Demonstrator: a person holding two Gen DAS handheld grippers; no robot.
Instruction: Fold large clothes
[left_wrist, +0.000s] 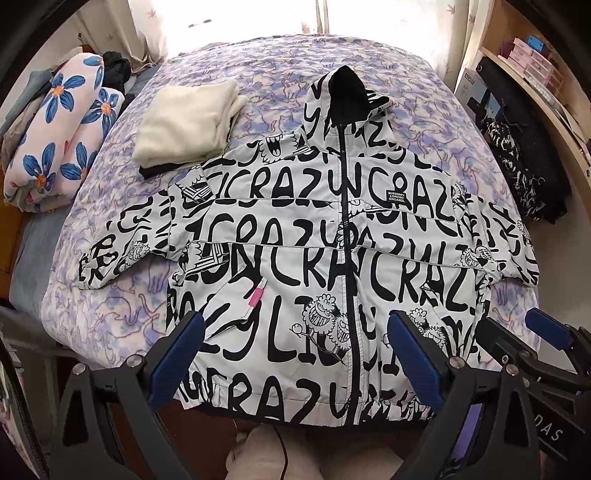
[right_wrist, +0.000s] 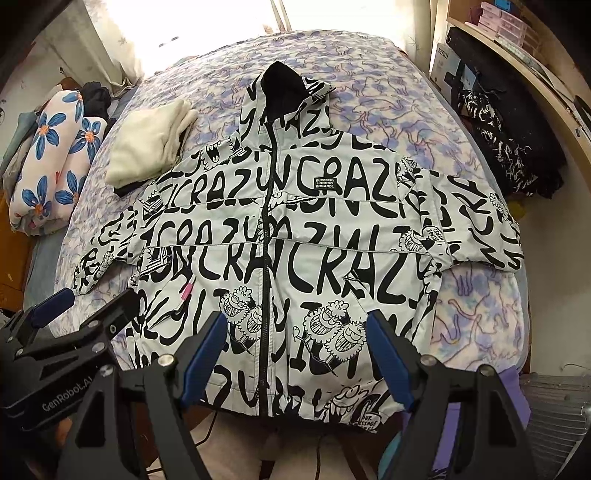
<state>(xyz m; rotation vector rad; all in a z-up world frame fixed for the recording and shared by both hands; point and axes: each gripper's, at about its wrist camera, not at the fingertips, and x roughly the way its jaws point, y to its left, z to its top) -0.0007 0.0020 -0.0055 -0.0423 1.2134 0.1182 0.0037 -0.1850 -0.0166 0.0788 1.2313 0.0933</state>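
Black hand-held gripper (left_wrist: 295, 354), blue finger pads (left_wrist: 173, 360), silver screws

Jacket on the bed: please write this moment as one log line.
jacket: flat, zipped, unfolded | left gripper: open, above hem | right gripper: open, above hem | cream folded garment: beside hood

jacket (left_wrist: 314, 236) flat on the bed (left_wrist: 424, 110), folded cloth (left_wrist: 184, 122) at its left shoulder

Bed (left_wrist: 110, 314) carries jacket (left_wrist: 295, 258), cream cloth (left_wrist: 184, 122).
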